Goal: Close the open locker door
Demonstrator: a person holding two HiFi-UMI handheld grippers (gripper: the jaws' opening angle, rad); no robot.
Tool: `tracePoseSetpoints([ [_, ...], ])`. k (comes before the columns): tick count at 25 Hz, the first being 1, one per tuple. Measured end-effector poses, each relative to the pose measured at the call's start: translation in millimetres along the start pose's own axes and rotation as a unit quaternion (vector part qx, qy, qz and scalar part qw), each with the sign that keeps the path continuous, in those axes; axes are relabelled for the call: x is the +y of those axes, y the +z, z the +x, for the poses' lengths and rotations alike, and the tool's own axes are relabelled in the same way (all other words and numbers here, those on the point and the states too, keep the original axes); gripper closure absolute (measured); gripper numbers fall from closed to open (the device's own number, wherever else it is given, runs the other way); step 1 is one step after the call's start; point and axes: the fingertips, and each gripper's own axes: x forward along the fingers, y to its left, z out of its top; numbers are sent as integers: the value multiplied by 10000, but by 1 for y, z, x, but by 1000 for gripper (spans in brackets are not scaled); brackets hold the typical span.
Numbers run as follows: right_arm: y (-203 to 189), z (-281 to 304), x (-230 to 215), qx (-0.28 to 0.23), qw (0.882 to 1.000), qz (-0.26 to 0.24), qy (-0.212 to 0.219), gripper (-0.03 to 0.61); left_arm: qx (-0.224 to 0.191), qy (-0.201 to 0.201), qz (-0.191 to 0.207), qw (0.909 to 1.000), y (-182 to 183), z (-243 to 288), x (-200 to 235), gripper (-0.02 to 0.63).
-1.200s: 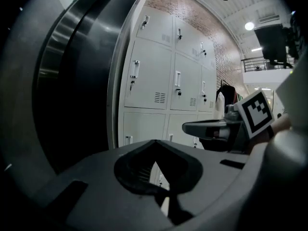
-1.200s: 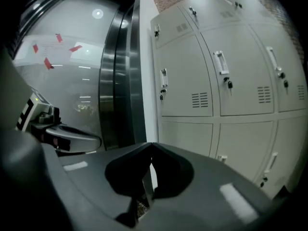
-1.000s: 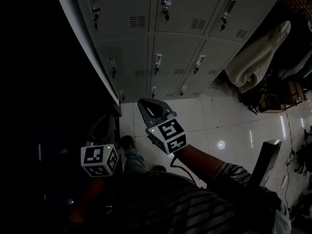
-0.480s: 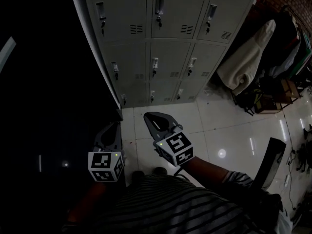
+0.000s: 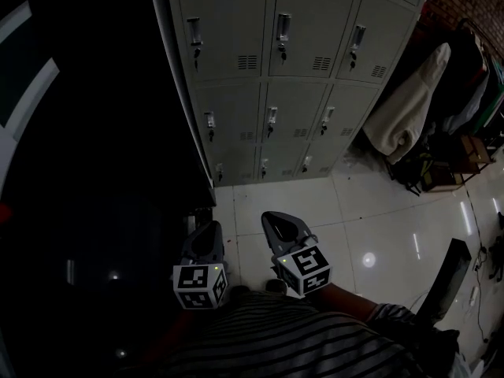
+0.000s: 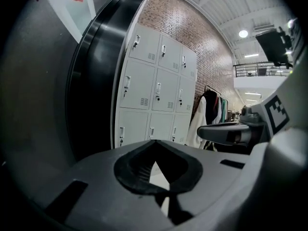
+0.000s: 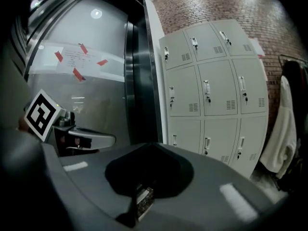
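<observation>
A bank of grey lockers (image 5: 283,77) stands ahead against a brick wall, also seen in the left gripper view (image 6: 154,90) and the right gripper view (image 7: 216,95). Every door that shows sits flush, each with a small handle and key. My left gripper (image 5: 209,228) is low in the head view, shut and empty, well short of the lockers. Beside it, my right gripper (image 5: 277,217) is also shut with nothing in it. In each gripper view the jaws meet at their tip: left (image 6: 154,142), right (image 7: 154,146).
A dark metal panel (image 5: 94,172) fills the left, with glass bearing a taped paper (image 7: 79,61). A pale coat (image 5: 405,116) hangs right of the lockers above dark clutter (image 5: 449,164). Glossy white floor tiles (image 5: 378,211) lie between me and the lockers.
In the head view both grippers have dropped lower and drawn closer together. The locker bank has shifted right and more of its upper rows show.
</observation>
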Motion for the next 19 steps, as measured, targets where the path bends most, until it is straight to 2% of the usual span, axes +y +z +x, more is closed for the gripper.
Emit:
tracePoseSetpoints([
  [19,5,10,-7,-55,10000,-14,-69,578,88,-194,169,9996,0,20,-6,611],
])
